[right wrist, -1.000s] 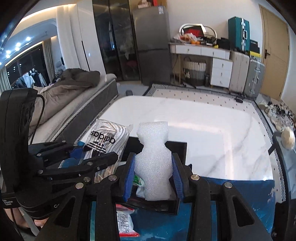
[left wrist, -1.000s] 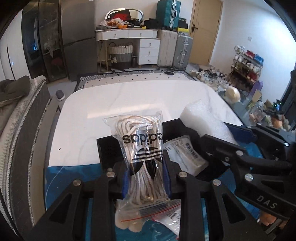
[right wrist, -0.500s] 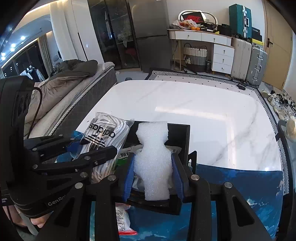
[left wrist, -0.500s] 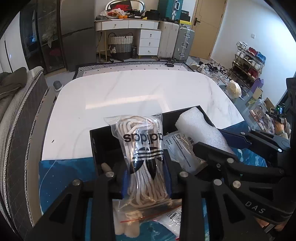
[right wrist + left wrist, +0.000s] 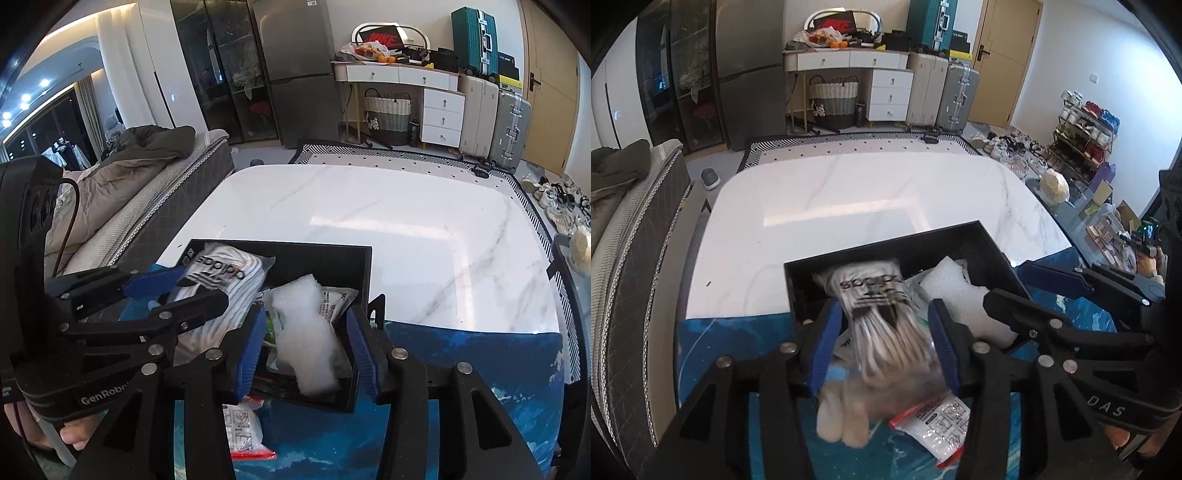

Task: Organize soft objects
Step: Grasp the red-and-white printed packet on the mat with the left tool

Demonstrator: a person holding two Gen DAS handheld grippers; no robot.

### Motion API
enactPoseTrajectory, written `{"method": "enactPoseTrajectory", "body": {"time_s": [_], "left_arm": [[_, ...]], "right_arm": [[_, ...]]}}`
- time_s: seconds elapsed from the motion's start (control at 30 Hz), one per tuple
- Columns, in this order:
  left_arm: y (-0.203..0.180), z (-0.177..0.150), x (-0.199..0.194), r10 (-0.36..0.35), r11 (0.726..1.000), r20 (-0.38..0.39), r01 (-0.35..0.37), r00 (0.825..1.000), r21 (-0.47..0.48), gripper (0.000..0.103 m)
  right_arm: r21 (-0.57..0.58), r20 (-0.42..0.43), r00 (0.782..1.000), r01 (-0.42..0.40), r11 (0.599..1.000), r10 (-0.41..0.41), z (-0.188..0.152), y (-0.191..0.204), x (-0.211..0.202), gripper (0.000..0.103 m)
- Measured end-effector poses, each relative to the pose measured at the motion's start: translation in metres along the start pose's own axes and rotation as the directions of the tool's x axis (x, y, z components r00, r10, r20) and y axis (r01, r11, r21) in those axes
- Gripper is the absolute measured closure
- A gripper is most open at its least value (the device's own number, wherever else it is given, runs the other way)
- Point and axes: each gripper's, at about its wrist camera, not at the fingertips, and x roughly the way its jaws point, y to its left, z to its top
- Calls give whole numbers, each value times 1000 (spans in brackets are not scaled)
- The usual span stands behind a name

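Left hand-held gripper [image 5: 882,314]: released, jaws standing apart on either side of the adidas lace bag [image 5: 871,291], pads not pressing it. Right hand-held gripper [image 5: 306,317]: likewise released, jaws wide of the foam piece [image 5: 306,332].

Risks, as judged. Lace bag blurred and lying slantwise, upper end inside the black box [image 5: 886,247], lower end over the near wall: likely to slide back out onto the blue mat [image 5: 738,339] if left unsupported. Foam piece propped against the near wall, light and springy: liable to tip out, or to be dragged out by a pad on withdrawal. Both hand-held grippers close together over one small box: possible clash of fingers, or a knock shifting the box on the desk [image 5: 831,192].

Containers. Black box, open-topped, partly on the mat and partly on the bare desk. Inside: lace bag at the left, foam piece at the right, a printed pouch [image 5: 338,299] and a green-printed packet [image 5: 271,321] beneath and between. Outside, on the mat just before the box: a red-edged sachet [image 5: 938,424], not yet stowed. Beside it a pale blurred lump, kind unclear.
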Motion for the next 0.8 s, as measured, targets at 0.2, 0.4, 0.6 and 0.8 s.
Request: {"method": "enactPoseTrajectory", "body": {"time_s": [0.2, 0.4, 0.6, 0.8], "left_arm": [[4, -25, -43, -6, 1000, 60, 7, 998, -23, 51], [1, -67, -60, -22, 998, 54, 25, 998, -62, 50], [-23, -97, -33, -37, 996, -26, 35, 999, -84, 48], [-47, -100, -3, -38, 996, -76, 32, 996, -77, 48]], "right_arm": [[-32, 40, 999, -13, 999, 14, -17, 10, -37, 52], [-59, 47, 999, -19, 998, 22, -51, 19, -65, 52], [-50, 26, 1000, 15, 999, -14, -95, 10, -71, 52], [-14, -18, 1000, 8, 1000, -8, -121, -8, -57, 52]]}}
